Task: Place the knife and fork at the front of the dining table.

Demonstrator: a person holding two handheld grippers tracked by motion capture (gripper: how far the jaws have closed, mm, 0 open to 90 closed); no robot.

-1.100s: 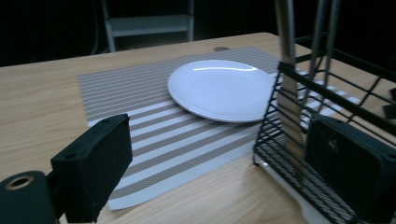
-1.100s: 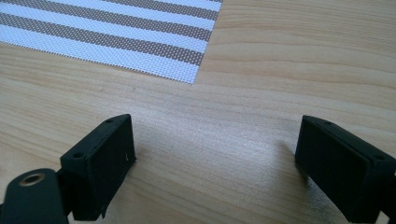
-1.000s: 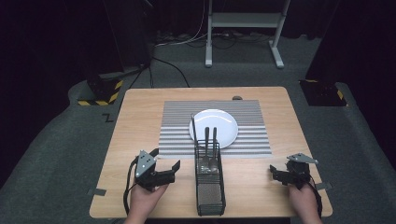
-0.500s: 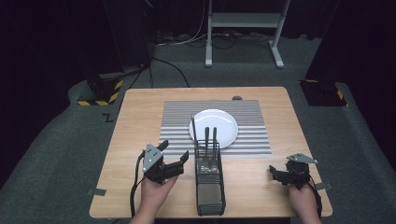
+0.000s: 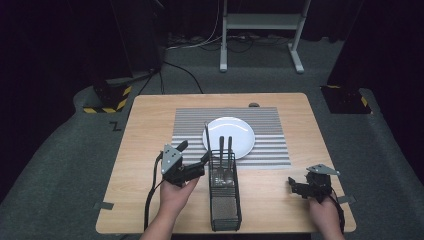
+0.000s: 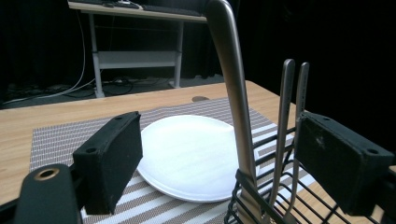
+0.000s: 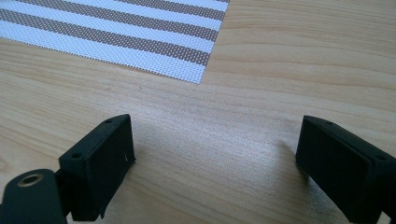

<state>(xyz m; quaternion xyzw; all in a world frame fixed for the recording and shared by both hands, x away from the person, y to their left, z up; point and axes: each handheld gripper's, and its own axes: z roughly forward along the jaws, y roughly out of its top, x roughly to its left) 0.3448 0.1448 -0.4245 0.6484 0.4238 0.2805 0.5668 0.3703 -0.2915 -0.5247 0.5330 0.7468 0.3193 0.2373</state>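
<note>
Left gripper (image 5: 192,159) raised, jaws wide; right gripper (image 5: 300,185) low, jaws open

My black left gripper (image 5: 192,161) beside a black wire basket (image 5: 224,192) of silver cutlery (image 6: 236,107); a white plate (image 5: 229,136) on a grey-and-white striped mat (image 5: 187,127), over my pale wood-grain worktop (image 5: 145,130).

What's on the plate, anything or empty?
Empty. The plate shows bare white on the mat; the cutlery stands upright in the wire caddy in front of it.
</note>
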